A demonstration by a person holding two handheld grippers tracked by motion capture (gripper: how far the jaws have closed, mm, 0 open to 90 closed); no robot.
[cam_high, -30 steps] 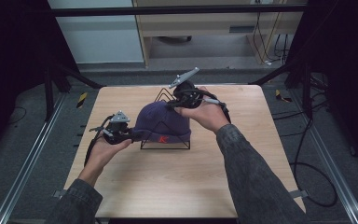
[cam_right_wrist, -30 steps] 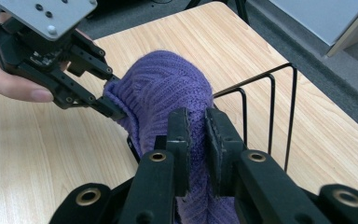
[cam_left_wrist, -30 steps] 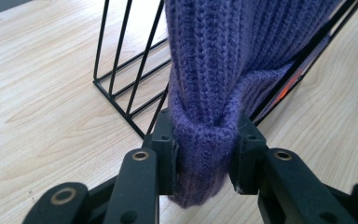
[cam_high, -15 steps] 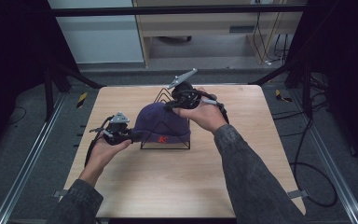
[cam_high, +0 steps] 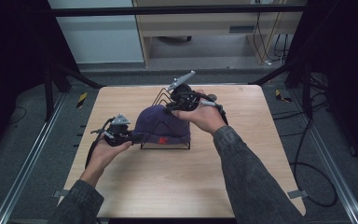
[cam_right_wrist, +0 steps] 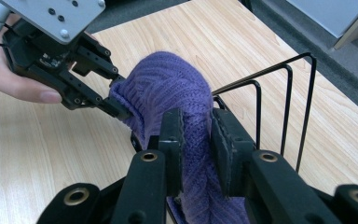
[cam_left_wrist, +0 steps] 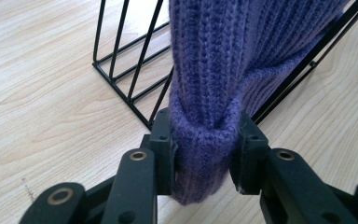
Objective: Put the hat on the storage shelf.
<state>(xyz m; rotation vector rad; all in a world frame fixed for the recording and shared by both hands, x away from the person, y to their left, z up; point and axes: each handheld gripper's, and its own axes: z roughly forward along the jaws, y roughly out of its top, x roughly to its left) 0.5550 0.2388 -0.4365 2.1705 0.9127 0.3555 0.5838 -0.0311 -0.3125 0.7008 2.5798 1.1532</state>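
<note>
Barely shifted since a second ago: right gripper (cam_high: 171,108) nudged slightly along the far edge of the purple knit hat (cam_high: 161,127), left gripper (cam_high: 133,137) held at the same near-left spot. Hat draped over the black wire rack (cam_high: 165,142), roughly mid-table, a little toward the far side of the wooden table (cam_high: 242,182). Small red mark on the hat's near face, too blurred to read. Left gripper (cam_left_wrist: 204,149) clamped on the hat's (cam_left_wrist: 223,65) folded brim, a thick roll of ribbed knit squeezed between both jaws, rack (cam_left_wrist: 126,70) wires just behind and table (cam_left_wrist: 37,93) below. Right gripper (cam_right_wrist: 196,140) closed narrow on a ridge of the hat's (cam_right_wrist: 168,88) knit, fabric bunched between the pads, rack (cam_right_wrist: 284,98) loops standing upright just beside on the right of that view. Left gripper (cam_right_wrist: 116,105) also seen there from the far side, biting the opposite edge of the hat, grey plate on top, a hand (cam_right_wrist: 14,84) behind it. Hat stretched between the two grips, crown rounded upward. Both forearms in dark sleeves coming in from the near edge in the high view. Cables trailing from each gripper.
</note>
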